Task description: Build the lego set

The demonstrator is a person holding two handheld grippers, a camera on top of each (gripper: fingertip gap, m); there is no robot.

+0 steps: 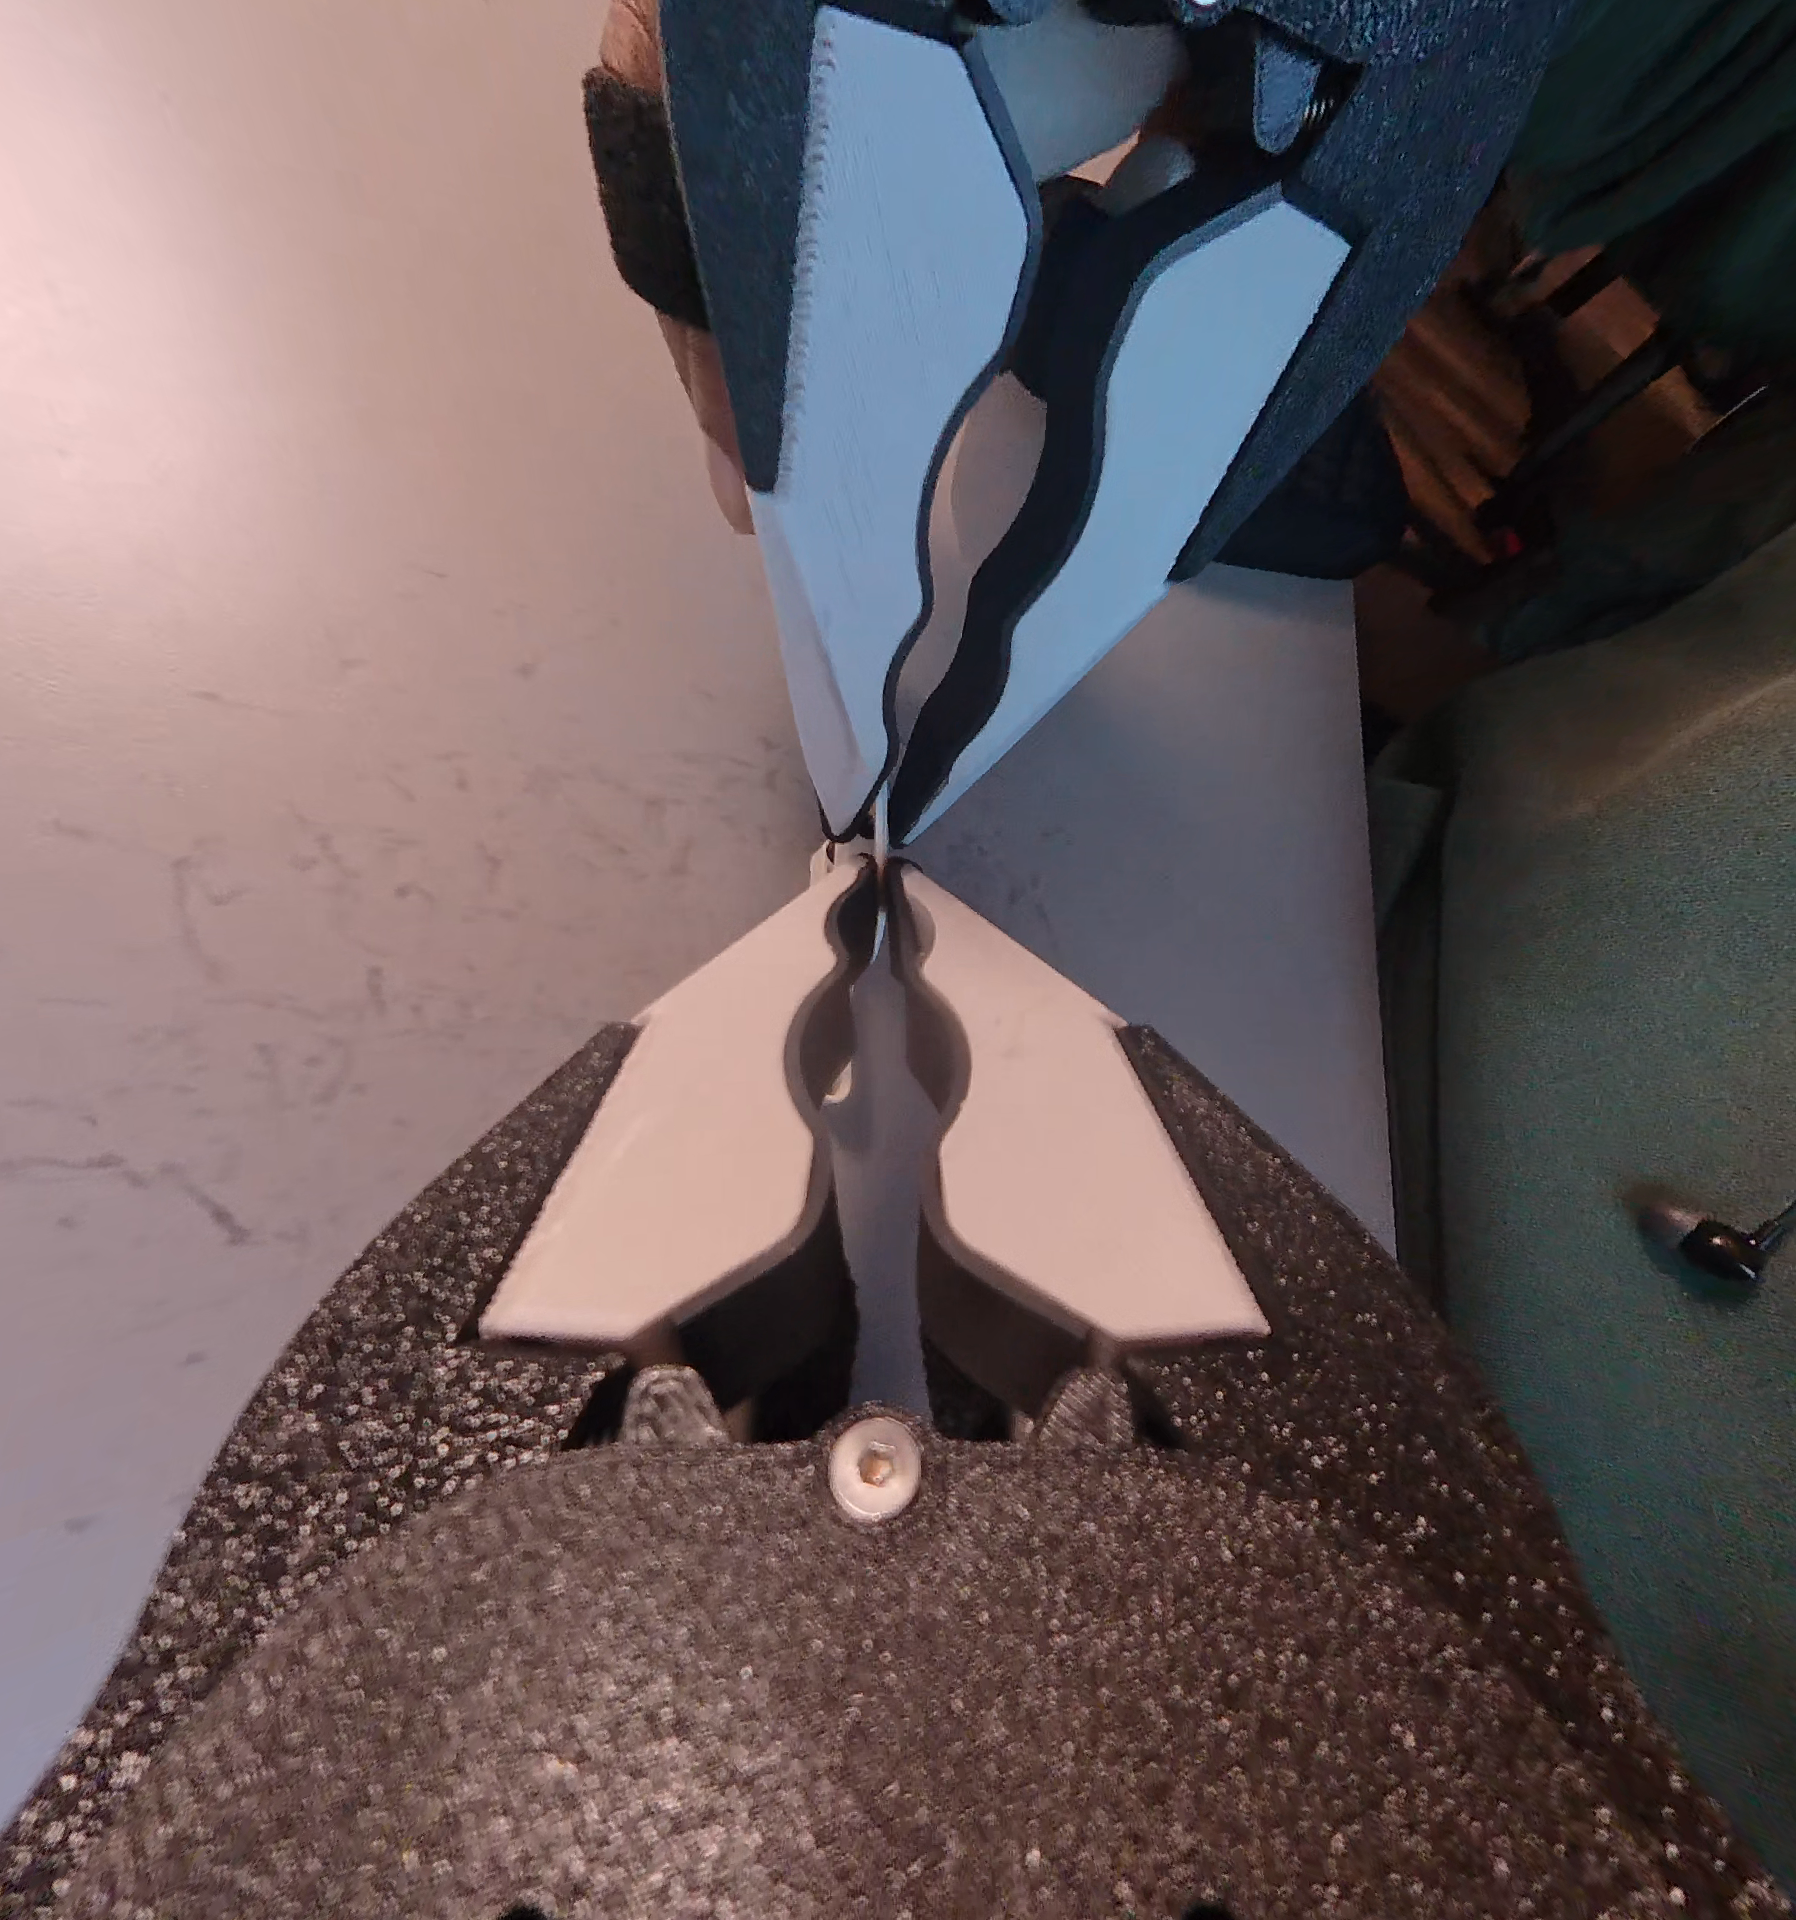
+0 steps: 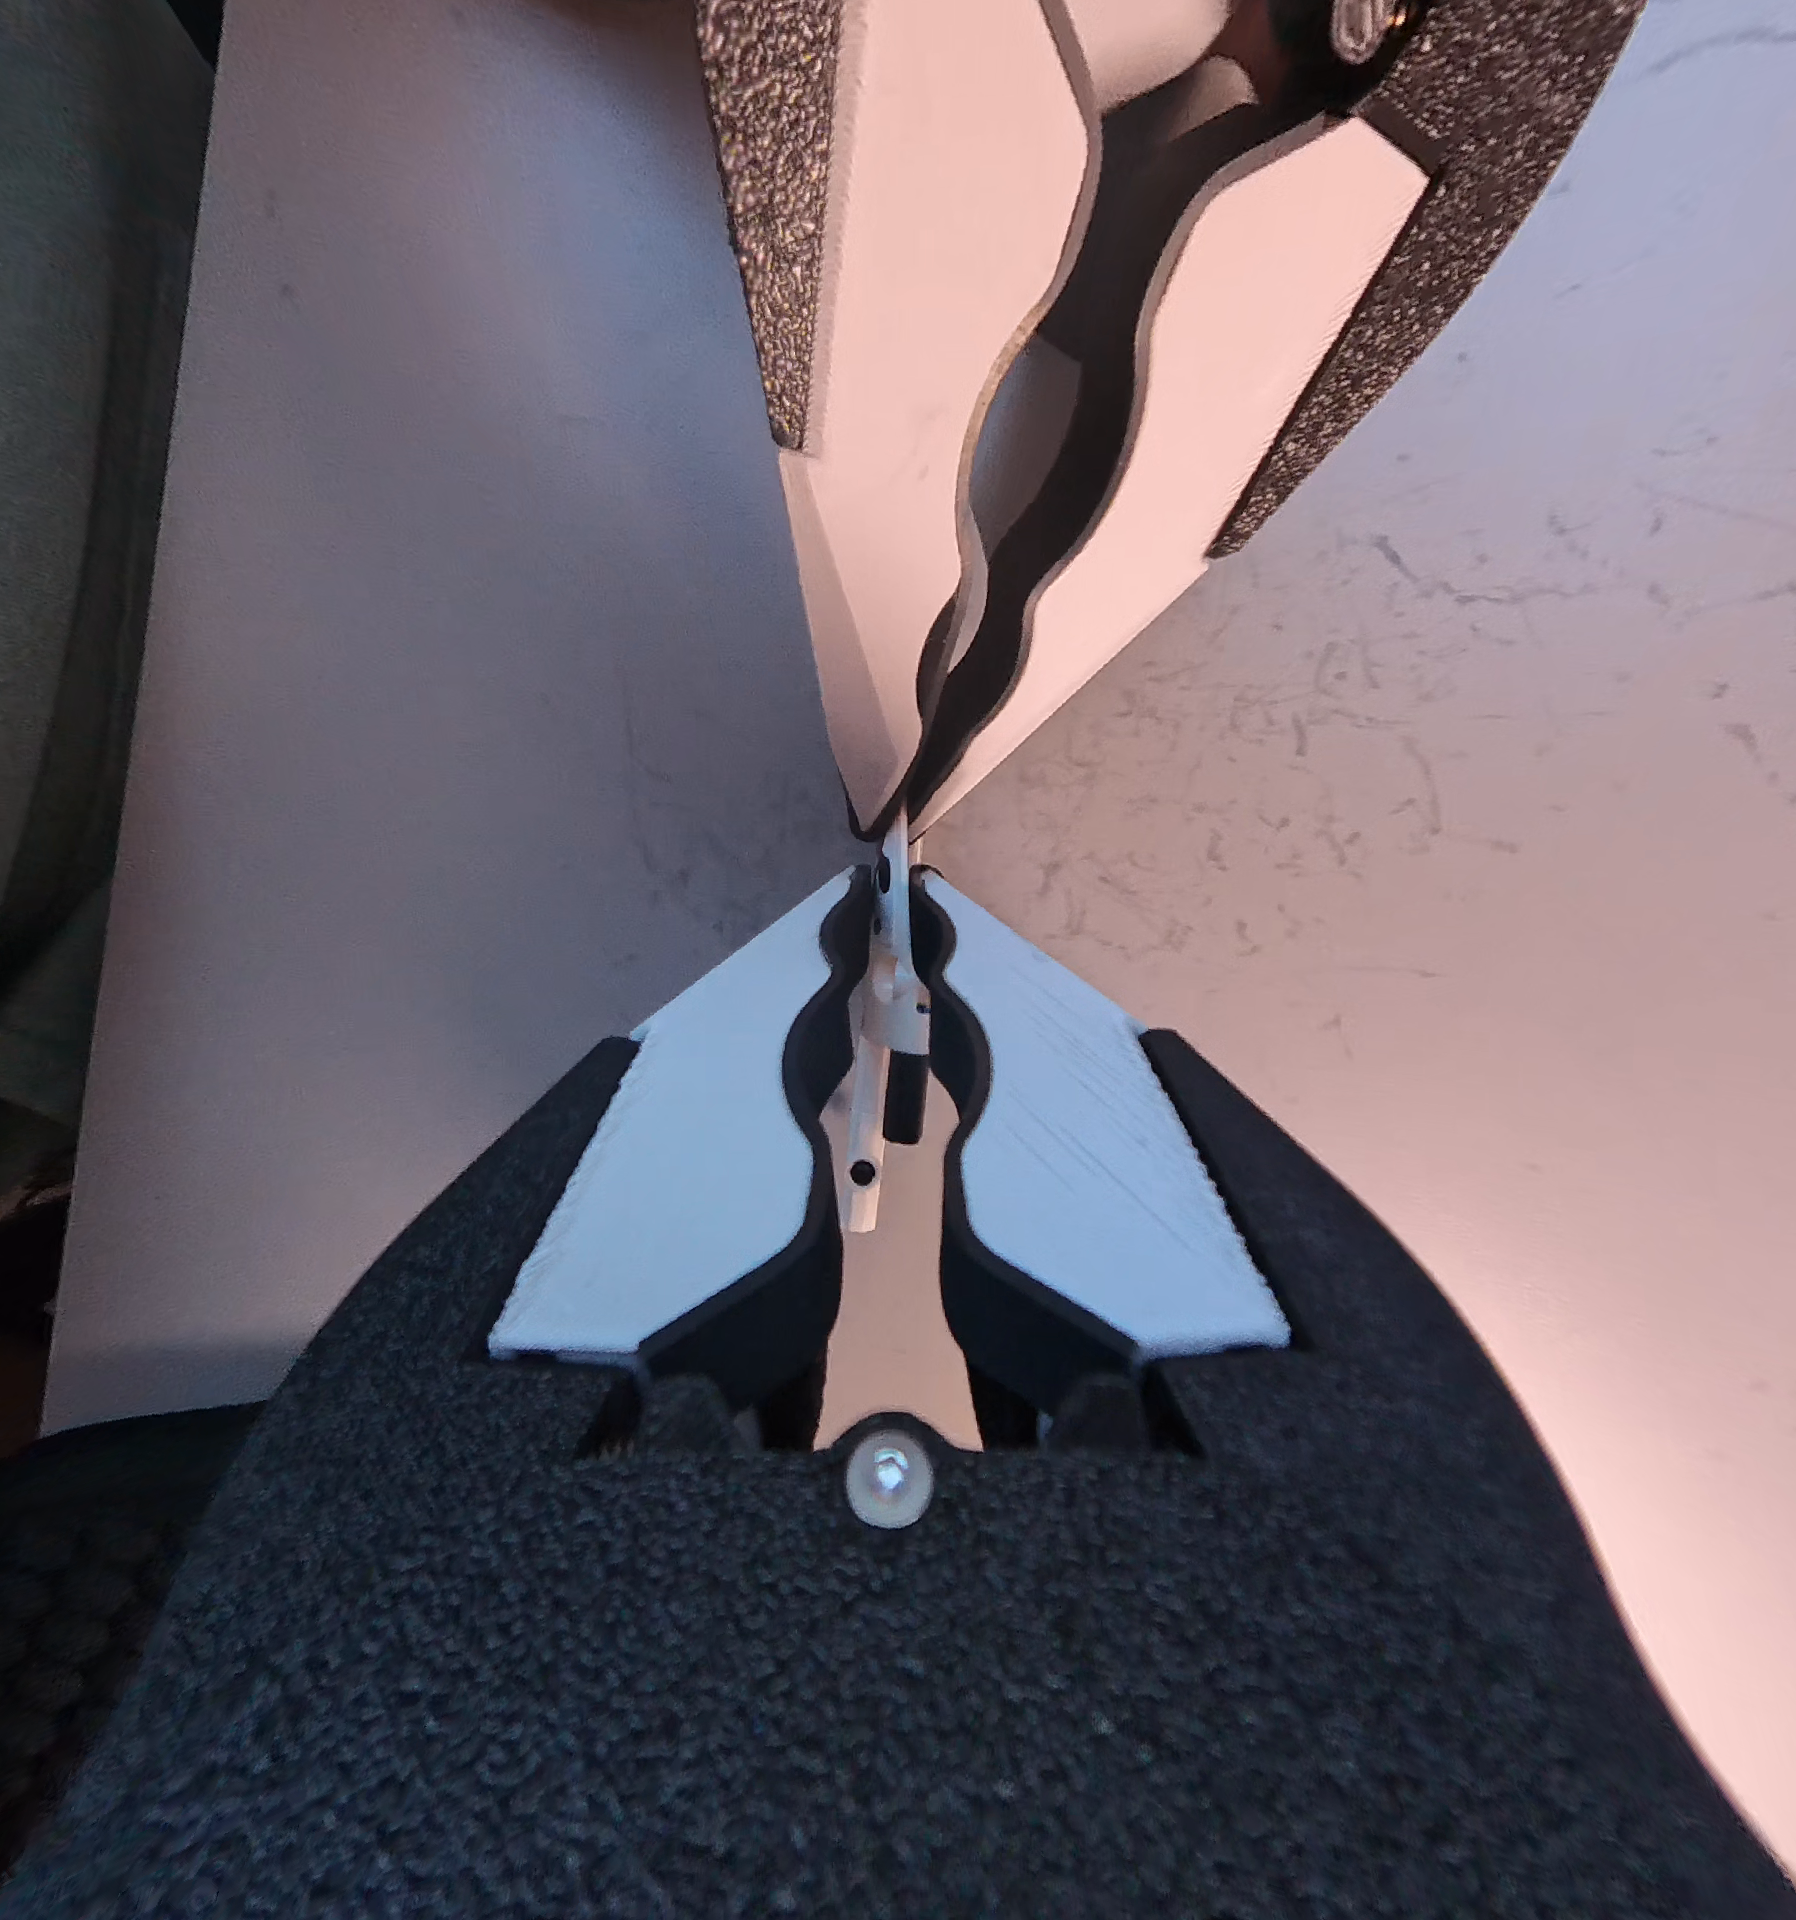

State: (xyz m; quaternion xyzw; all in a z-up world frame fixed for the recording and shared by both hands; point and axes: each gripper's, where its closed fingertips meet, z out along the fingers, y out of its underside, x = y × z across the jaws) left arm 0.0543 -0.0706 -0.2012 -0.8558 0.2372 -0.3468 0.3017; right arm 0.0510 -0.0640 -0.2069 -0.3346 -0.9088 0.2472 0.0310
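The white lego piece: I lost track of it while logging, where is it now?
In the right wrist view, the white lego piece sits at centre frame, pinched between the tips of the right gripper and the left gripper, which meet tip to tip above the white table.

Each camera sits on its own tool, looking down very close at the white worktop [image 1: 354,623]; both see the same tip-to-tip meeting spot (from opposite sides).
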